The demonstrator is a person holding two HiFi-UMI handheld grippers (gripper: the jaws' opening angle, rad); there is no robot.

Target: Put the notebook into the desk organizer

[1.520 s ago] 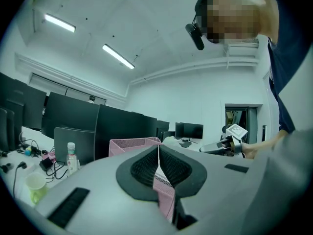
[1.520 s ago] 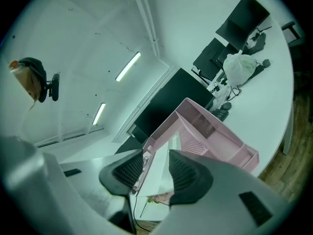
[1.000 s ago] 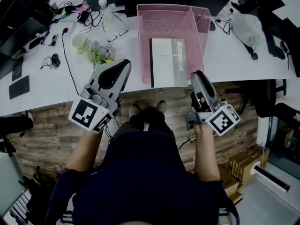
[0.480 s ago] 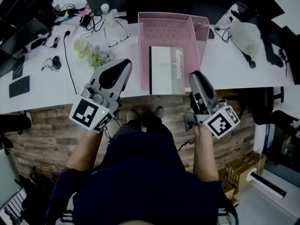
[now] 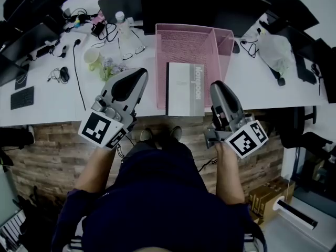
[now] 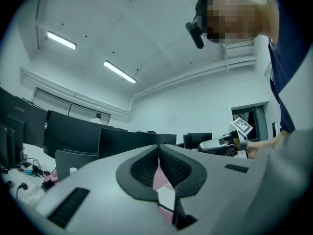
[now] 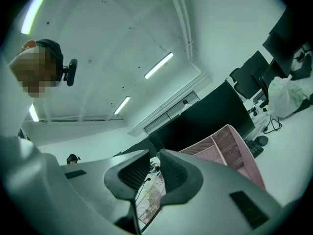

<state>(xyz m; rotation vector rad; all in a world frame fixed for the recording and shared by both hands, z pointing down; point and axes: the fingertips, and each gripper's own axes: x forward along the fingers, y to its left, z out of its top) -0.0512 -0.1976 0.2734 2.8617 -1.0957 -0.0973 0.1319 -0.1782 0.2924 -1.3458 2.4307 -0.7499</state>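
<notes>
Step in hand: placing looks finished, by my reading. The notebook [image 5: 185, 88] already lies in the desk organizer [image 5: 181, 33], and neither hand-held gripper touches it.
Notebook position: flat, cover up, in the large left compartment, its grey title band next to the divider. Its near end sticks out past the organizer's front, about level with the front edge of the desk [image 5: 47, 104].
Left hand-held gripper [image 5: 139, 73]: jaws closed tip to tip, nothing held. It hovers just left of the organizer's near left corner.
Right hand-held gripper [image 5: 217, 85]: jaws narrow and closing, nothing between them. It hangs just right of the notebook's near right corner, apart from it.
Next move (judgement): if anything, a nudge on the projecting near end to seat the notebook deeper. That calls for a closed jaw tip pushing squarely on the edge, straight toward the back wall. The light mesh organizer may slide, so steady it with the other gripper.
Organizer, large compartment: notebook only; the back part shows bare mesh.
Organizer, narrow right compartment: looks empty, as far as the head view shows.
Cup [image 5: 93, 57]: pale, well left of the organizer; contents not legible.
Bottle [image 5: 122, 20]: capped, behind the cup; fill level cannot be told.
White bag [image 5: 275, 43]: far right on the desk; contents hidden.
</notes>
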